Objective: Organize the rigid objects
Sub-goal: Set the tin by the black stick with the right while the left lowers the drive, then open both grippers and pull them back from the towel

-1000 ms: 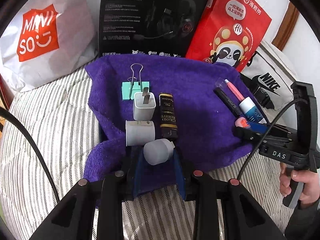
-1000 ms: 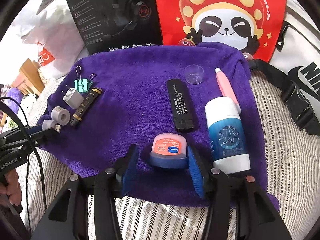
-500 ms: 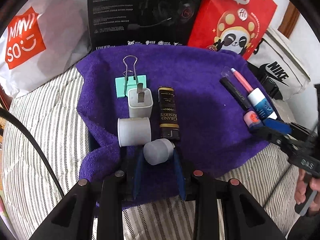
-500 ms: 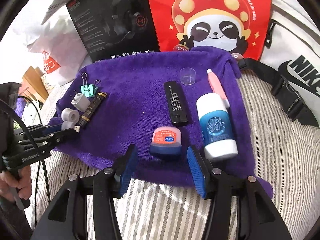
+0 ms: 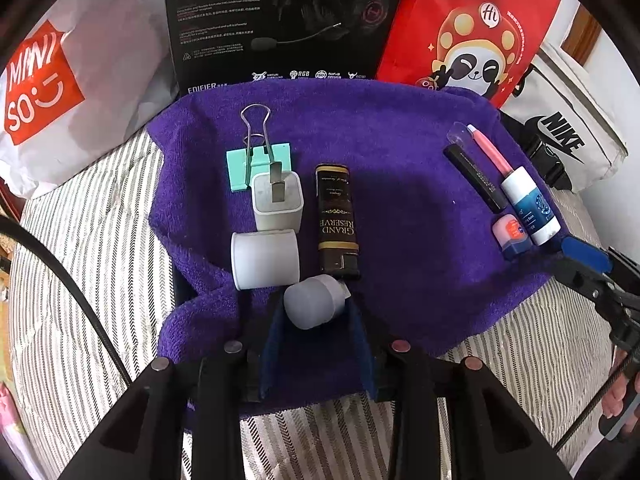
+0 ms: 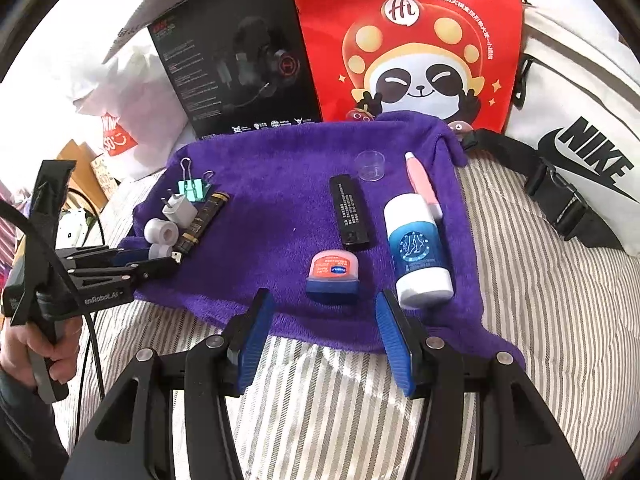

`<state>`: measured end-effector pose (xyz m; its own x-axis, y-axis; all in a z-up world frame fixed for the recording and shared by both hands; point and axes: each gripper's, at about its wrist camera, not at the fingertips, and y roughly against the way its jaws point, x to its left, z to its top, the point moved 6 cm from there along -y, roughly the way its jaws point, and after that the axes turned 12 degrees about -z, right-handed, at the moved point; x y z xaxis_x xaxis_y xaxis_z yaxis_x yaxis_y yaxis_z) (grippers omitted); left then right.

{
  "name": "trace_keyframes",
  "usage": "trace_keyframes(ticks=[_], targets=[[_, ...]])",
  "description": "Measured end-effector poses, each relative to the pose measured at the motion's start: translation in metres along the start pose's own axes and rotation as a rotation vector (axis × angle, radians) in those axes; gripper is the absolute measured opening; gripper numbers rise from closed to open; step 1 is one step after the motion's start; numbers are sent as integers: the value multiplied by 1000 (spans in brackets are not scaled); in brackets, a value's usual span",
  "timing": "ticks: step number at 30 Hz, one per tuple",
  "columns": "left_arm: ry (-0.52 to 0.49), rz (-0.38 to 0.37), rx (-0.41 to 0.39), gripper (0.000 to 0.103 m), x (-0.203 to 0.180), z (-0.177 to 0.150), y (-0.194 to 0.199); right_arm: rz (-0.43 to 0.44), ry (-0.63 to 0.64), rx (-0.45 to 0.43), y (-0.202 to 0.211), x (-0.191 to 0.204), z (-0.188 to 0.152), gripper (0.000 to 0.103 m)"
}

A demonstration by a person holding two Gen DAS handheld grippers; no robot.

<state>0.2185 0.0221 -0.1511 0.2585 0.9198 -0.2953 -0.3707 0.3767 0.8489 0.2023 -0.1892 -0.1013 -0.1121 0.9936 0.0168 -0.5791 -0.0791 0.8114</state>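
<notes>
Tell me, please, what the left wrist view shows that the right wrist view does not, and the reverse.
Only the left wrist view shows the GRAND RESERVE label legibly. Only the right wrist view shows the hand holding the left gripper and the clear cup fully. Both share the purple towel, binder clip, charger plug and balm jar.

Left gripper points steeply down, blue pads set close together; jaws have just been opening, a small white cylindrical piece between the pad tips, pads no longer pressing it. A hand wraps its handle at the left edge of the right wrist view. Right gripper tilts down, jaws apart, nothing between the pads. Its hand shows only partly.
</notes>
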Motion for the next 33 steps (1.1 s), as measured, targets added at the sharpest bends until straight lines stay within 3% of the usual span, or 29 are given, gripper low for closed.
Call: trace_keyframes(ticks=[3, 6, 10, 15, 17, 20, 25, 28, 33], targets=[[23, 20, -1, 45, 4, -2, 5, 3, -5, -1, 4, 0, -4, 53], [32, 18, -8, 48, 4, -6, 12, 0, -12, 1, 7, 0, -9, 56], [19, 41, -25, 59, -2, -12, 25, -23, -2, -10, 14, 1, -13, 62], [17, 57, -58, 75, -13, -24, 46, -56, 16, -8, 23, 3, -16, 72], [1, 103, -72, 82, -19, -32, 56, -87, 23, -15, 29, 3, -18, 83], [-8, 141, -85, 88, -27, -44, 69, -113, 27, -22, 39, 5, -20, 88], [9, 143, -130, 102, -41, -59, 96, -113, 6, -21, 56, 9, -27, 95], [38, 132, -171, 103, -48, -65, 116, -110, -9, -11, 66, 13, -33, 103], [65, 113, -238, 103, -61, -72, 148, -115, -22, -7, 86, 18, -42, 103]])
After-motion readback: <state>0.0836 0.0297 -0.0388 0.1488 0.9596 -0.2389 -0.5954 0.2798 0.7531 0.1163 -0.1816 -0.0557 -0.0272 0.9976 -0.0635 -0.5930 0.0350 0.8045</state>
